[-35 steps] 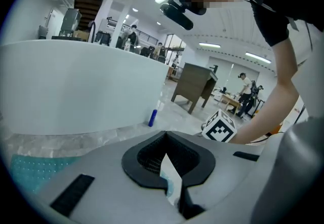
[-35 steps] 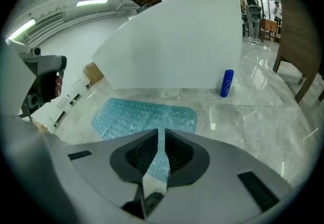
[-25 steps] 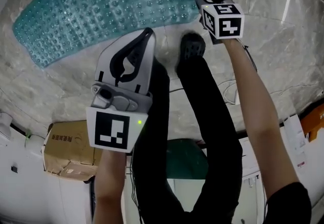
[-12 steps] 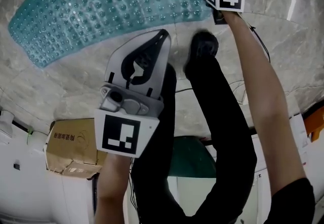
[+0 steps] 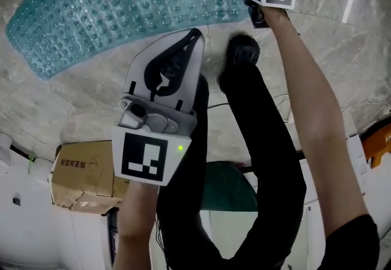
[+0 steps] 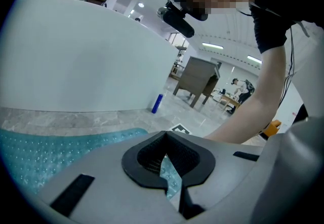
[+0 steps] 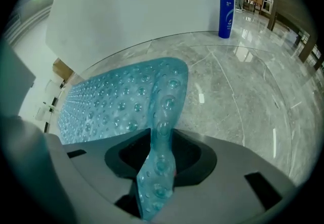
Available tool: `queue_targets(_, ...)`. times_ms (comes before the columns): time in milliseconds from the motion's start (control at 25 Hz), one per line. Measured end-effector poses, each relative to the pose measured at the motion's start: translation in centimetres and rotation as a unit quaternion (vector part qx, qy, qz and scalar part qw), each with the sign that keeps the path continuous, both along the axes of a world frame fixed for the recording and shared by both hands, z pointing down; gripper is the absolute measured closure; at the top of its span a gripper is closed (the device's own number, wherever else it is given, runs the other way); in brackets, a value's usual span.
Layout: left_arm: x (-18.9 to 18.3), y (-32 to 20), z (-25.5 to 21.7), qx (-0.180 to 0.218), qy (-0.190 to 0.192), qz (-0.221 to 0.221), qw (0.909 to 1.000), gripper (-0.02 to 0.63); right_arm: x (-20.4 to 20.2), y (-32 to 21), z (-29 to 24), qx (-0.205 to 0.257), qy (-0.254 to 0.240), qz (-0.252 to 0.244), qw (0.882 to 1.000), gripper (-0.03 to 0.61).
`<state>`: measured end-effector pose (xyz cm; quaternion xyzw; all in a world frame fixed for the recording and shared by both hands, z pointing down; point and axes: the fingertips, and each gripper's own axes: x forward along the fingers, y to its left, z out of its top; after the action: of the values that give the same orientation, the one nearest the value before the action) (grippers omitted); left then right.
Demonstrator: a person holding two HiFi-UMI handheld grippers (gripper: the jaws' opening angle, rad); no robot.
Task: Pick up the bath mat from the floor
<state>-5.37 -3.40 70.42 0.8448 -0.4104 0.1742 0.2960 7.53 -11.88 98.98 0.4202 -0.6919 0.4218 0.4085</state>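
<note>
Left gripper (image 5: 194, 34), right gripper (image 7: 162, 152) — pale grey shells, black-white marker cubes (image 5: 145, 159); black trousers (image 5: 269, 159), shoe (image 5: 241, 52), sleeve (image 5: 349, 244).

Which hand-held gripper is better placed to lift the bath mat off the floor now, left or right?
Right. The right hand-held gripper has just been closing, with a raised fold of the bath mat between its jaws. The left hand-held gripper is shut on nothing.

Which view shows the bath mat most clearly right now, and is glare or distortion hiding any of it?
Right gripper view: the bath mat is sharp and evenly lit; vignette darkens only the corners; light streaks fall on the floor. Head view: fisheye bows the mat; one glare streak on floor right of it. Left gripper view: mat softer, low at left.
</note>
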Motion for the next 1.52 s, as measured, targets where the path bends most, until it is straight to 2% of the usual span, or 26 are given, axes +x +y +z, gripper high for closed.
queue_targets(160,0.2,0.5,-1.5,-0.003,0.000,-0.003,1.0000,0.601,-0.8,0.4,-2.3,0.004,-0.013,-0.003,1.000,0.486)
queue_targets(360,0.4,1.1,-5.1,-0.008,-0.002,-0.011,0.9999,0.601,-1.8,1.3,-7.0,0.006,-0.035,-0.009,0.999,0.504)
queue_targets(840,0.1,1.1,-19.4,0.007,0.000,-0.055,0.9985,0.601,-7.7,4.3,-25.7,0.006,-0.108,-0.088,0.990,0.517)
queue_targets(1200,-1.3,-0.5,-32.7,0.055,0.020,-0.111,0.9921,0.601,-7.6,5.3,-41.0,-0.005,-0.140,-0.042,0.989,0.523)
queue_targets(1520,-0.9,0.6,-44.8,0.100,0.028,-0.111,0.9885,0.601,-5.5,5.9,-55.6,0.023,-0.158,-0.024,0.987,0.526)
